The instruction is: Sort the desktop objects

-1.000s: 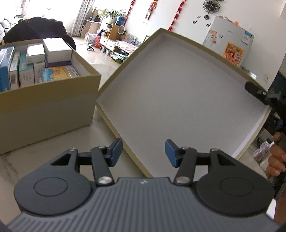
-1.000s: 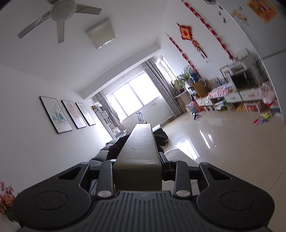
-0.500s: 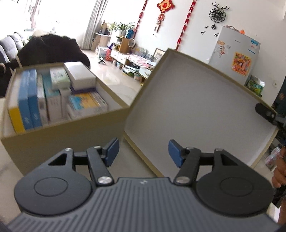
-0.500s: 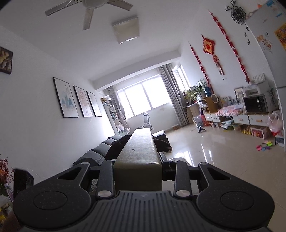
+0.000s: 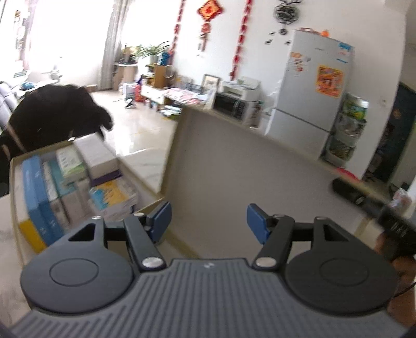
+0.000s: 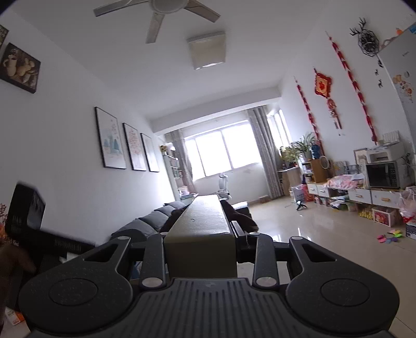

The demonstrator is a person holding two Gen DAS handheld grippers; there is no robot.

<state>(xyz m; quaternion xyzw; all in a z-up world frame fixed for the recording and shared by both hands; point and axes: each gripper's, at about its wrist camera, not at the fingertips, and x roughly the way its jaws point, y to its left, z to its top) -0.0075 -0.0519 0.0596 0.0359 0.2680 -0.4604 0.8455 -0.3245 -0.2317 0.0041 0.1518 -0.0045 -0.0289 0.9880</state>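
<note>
A home living room: a grey fabric sofa (image 6: 153, 221) under three framed prints (image 6: 128, 145); a white ceiling fan (image 6: 158, 10); a white two-door fridge (image 5: 314, 96); red hanging knot ornaments (image 6: 323, 84).

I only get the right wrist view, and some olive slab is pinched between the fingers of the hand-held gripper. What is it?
Observer: The left wrist view shows it whole. It is a wide, shallow box lid, pale inside and tilted up on edge.
Visitor: A lid for what?
Observer: Probably the open box just left of it, packed with small cartons.
Visitor: And the other hand?
Observer: The left hand-held gripper holds nothing; its jaws have just been opening.
</note>
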